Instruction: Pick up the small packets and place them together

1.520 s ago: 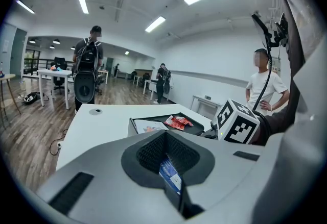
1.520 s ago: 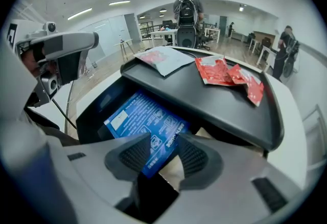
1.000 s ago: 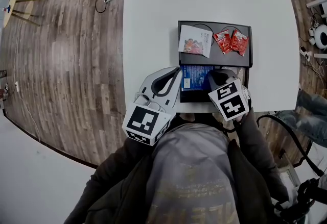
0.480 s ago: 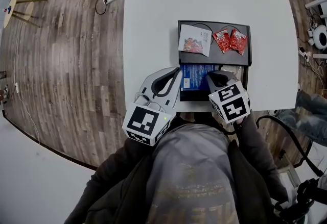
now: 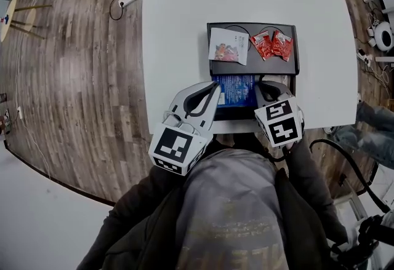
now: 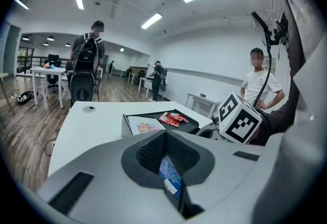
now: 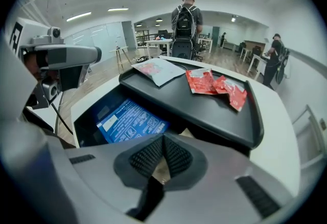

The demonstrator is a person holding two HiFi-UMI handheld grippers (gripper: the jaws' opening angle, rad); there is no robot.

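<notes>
Left gripper [image 5: 213, 87]: jaws closed on near-left corner of blue packet [image 5: 237, 91], which lies in lower black tray [image 5: 237, 114]. Right gripper [image 5: 266, 86]: jaws closed, thin beige packet [image 7: 162, 170] pinched between pads at tray's right end. Beyond, upper black tray [image 5: 252, 67]: white printed packet [image 5: 225, 47] at left, two red packets [image 5: 265, 46] touching at right. All on white table [image 5: 178, 29].

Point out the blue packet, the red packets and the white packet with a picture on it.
blue packet [image 5: 237, 90], head view, middle of its printed face.
red packets [image 5: 273, 46], head view, where the two meet.
white packet [image 5: 225, 47], head view, its middle, just above the picture.
</notes>
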